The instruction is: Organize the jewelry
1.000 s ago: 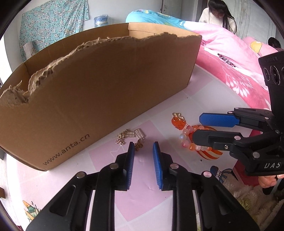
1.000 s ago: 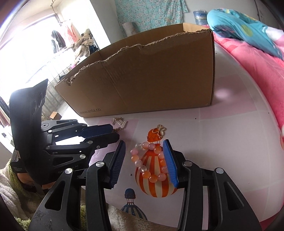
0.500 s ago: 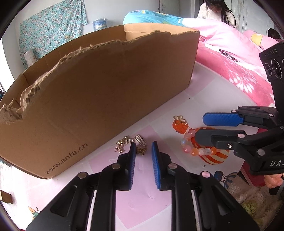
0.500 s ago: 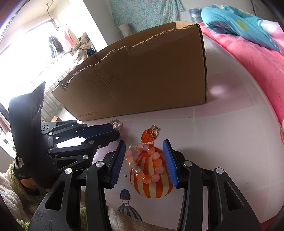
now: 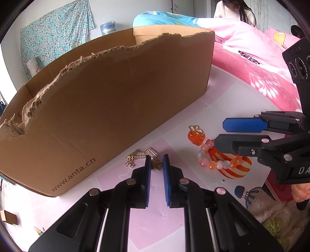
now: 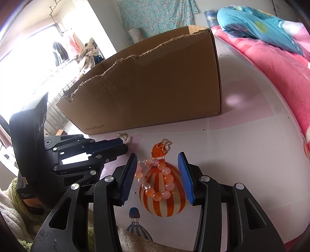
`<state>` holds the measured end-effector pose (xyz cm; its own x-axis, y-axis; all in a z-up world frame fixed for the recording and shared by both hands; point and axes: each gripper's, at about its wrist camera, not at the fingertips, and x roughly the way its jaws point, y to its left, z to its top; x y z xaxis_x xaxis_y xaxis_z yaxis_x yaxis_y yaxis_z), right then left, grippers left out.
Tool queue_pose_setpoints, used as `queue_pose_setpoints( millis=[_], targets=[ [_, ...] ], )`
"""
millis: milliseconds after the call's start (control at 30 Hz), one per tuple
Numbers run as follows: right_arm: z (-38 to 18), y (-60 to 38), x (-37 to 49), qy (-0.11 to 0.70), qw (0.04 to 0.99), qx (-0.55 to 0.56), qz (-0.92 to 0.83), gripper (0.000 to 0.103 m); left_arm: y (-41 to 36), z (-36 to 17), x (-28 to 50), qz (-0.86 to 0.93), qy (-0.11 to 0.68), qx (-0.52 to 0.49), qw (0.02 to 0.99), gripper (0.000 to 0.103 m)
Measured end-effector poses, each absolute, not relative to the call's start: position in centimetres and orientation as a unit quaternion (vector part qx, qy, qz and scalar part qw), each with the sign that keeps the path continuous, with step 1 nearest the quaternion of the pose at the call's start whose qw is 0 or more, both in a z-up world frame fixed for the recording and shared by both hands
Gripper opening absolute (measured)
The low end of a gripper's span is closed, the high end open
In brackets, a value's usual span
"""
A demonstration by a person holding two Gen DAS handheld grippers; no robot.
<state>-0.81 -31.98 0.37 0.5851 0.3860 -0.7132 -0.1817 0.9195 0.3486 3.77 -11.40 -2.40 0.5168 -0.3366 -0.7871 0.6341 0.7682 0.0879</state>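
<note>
Left gripper (image 5: 156, 160) jaws closing, only a narrow gap left, a small gold butterfly charm (image 5: 157, 166) sits between the blue pad tips; pads not clearly pressing on it. Just past the tips, toward the cardboard box (image 5: 108, 100), lies a gold chain with charms (image 5: 139, 156), close to the box's front wall but not inside it. Right gripper (image 6: 158, 164) jaws about half open, straddling a pink and orange bead bracelet (image 6: 155, 178) lying flat on the table (image 6: 242, 147); left pad looks at or just beside the beads on its side, right pad clear of them, nothing gripped. The bracelet rests over an orange striped balloon print (image 6: 164, 205) on the table top. A gold ring-like piece (image 6: 165, 144) lies at the top of that print, between bracelet and box. The box stands open-topped with torn upper edges, "www.anta.cn" printed on the front; inside is hidden from both views, cannot tell contents. All the jewelry seen is outside the box, on the table in front of it. Pink bedding (image 5: 261, 64) right of the box, a person (image 5: 234, 11) beyond it.
</note>
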Motion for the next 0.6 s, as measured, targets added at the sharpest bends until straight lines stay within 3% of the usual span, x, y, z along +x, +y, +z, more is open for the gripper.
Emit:
queue_pose_setpoints(
  millis=[33, 67, 333, 500, 600],
  targets=[
    [0.4, -32.0, -0.9, 0.425, 0.883, 0.119, 0.160, 0.042, -11.4, -2.4, 3.7, -0.286, 0.400, 0.186, 0.851, 0.001],
    [0.5, -32.1, -0.9, 0.425, 0.883, 0.118, 0.160, 0.042, -11.3, -2.4, 3.8, -0.288, 0.402, 0.185, 0.849, 0.000],
    [0.6, -31.9, -0.8, 0.426, 0.883, 0.111, 0.161, 0.042, -10.4, -1.9, 3.4, -0.303, 0.404, 0.159, 0.848, 0.000],
    [0.6, -31.1, -0.3, 0.430, 0.881, 0.110, 0.165, 0.042, -10.4, -1.9, 3.4, -0.297, 0.410, 0.156, 0.848, 0.012],
    [0.6, -30.8, -0.1, 0.430, 0.880, 0.109, 0.166, 0.042, -10.5, -2.1, 3.8, -0.291, 0.415, 0.151, 0.849, 0.013]
  ],
)
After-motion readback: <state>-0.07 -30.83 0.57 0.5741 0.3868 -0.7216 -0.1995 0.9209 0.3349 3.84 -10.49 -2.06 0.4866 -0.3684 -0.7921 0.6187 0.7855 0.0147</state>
